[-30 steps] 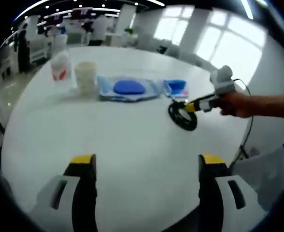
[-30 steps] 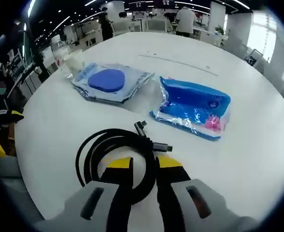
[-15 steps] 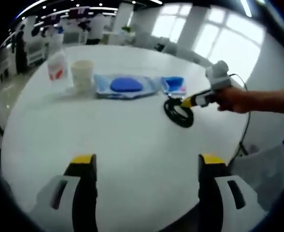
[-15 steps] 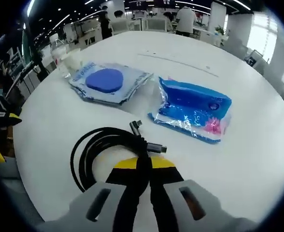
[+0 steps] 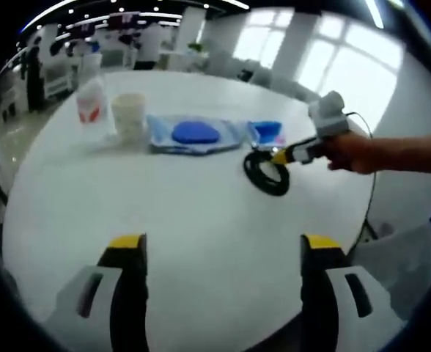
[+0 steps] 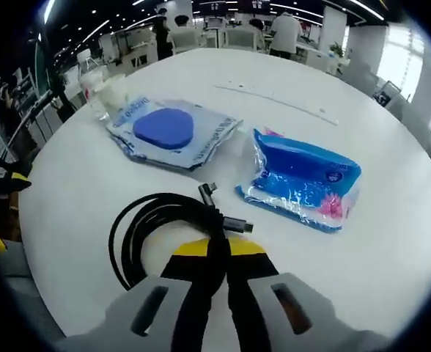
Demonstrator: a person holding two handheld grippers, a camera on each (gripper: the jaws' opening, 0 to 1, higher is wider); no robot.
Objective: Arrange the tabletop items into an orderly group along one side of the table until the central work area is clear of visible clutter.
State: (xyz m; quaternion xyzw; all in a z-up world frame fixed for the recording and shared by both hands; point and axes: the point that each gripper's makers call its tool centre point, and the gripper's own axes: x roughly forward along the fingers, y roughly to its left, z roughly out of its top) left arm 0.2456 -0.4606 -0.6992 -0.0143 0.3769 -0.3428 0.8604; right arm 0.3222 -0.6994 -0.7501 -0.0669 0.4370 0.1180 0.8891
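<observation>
The round white table [image 5: 201, 220] spans most of the left gripper view, and along its upper part lies a row of items. A person's bare forearm and hand [image 5: 351, 152] reach in level from the right edge of that view, carrying the right gripper [image 5: 283, 155] with its yellow tips pointing left onto the coiled black cable [image 5: 267, 174] right of centre. In the right gripper view the jaws rise from the bottom centre and are clenched on the near side of the cable [image 6: 171, 227], whose two plug ends stick out toward the middle of the frame. The left gripper [image 5: 221, 246] hangs over bare tabletop at the bottom of its own view, jaws spread wide and holding nothing. The clear pouch with a blue disc inside [image 6: 171, 132] lies upper left, the blue plastic-wrapped pack [image 6: 303, 180] to its right. The pale cup [image 5: 129, 114] and clear bottle with a red label [image 5: 92, 99] stand upper left; their details are blurred.
</observation>
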